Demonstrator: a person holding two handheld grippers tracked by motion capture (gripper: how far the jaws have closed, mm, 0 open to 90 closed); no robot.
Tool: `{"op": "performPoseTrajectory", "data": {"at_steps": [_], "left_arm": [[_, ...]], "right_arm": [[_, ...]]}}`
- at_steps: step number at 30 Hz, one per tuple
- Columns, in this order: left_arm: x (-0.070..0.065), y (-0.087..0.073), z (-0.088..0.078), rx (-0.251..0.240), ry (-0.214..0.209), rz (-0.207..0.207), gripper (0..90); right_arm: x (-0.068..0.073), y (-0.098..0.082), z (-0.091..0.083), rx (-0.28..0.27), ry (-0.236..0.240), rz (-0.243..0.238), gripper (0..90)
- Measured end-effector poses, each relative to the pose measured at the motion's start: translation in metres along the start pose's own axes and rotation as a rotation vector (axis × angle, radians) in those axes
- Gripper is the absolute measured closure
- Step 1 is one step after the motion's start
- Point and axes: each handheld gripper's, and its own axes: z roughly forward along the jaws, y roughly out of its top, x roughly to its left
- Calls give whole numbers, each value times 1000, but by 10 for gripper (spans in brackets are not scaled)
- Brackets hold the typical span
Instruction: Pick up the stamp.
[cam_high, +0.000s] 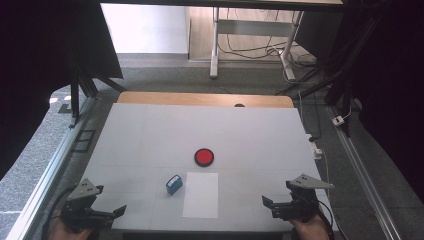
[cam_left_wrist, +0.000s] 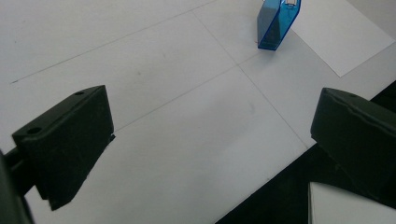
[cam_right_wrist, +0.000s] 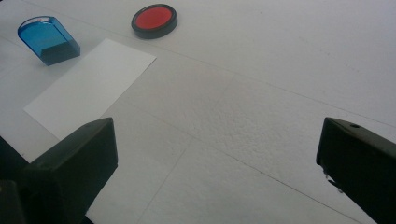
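A small blue translucent stamp (cam_high: 174, 184) stands on the white table (cam_high: 150, 135), just left of a white sheet of paper (cam_high: 201, 195). A red round pad with a black rim (cam_high: 203, 157) lies beyond the paper. My left gripper (cam_high: 111, 202) rests at the near left corner, open, with nothing between its jaws. My right gripper (cam_high: 276, 196) sits at the near right, open too. The left gripper view (cam_left_wrist: 210, 130) shows the stamp (cam_left_wrist: 278, 23) and paper (cam_left_wrist: 341, 32) ahead. From the right gripper (cam_right_wrist: 215, 154), the stamp (cam_right_wrist: 48, 39), paper (cam_right_wrist: 88, 88) and pad (cam_right_wrist: 154, 20) lie ahead to the left.
A wooden strip (cam_high: 205, 99) edges the table's far side. Metal rails (cam_high: 50, 170) run along both sides. A white socket block (cam_high: 316, 150) hangs at the right edge. Beyond are a desk frame (cam_high: 216, 45) and floor cables (cam_high: 260, 50).
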Motion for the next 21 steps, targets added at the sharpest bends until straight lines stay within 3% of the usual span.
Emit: {"op": "performPoseTrajectory", "data": {"at_steps": [6, 13, 17, 21], "left_arm": [[1, -1, -2, -12, 1, -10, 0], [1, -1, -1, -1, 6, -22, 0], [0, 1, 3, 33, 52, -33, 1], [-2, 2, 3, 40, 49, -18, 0]], "right_arm": [[1, 0, -1, -5, -10, -10, 0], [2, 1, 1, 13, 16, -23, 0], [2, 0, 1, 12, 23, -24, 0], [3, 0, 1, 16, 32, -39, 0]]}}
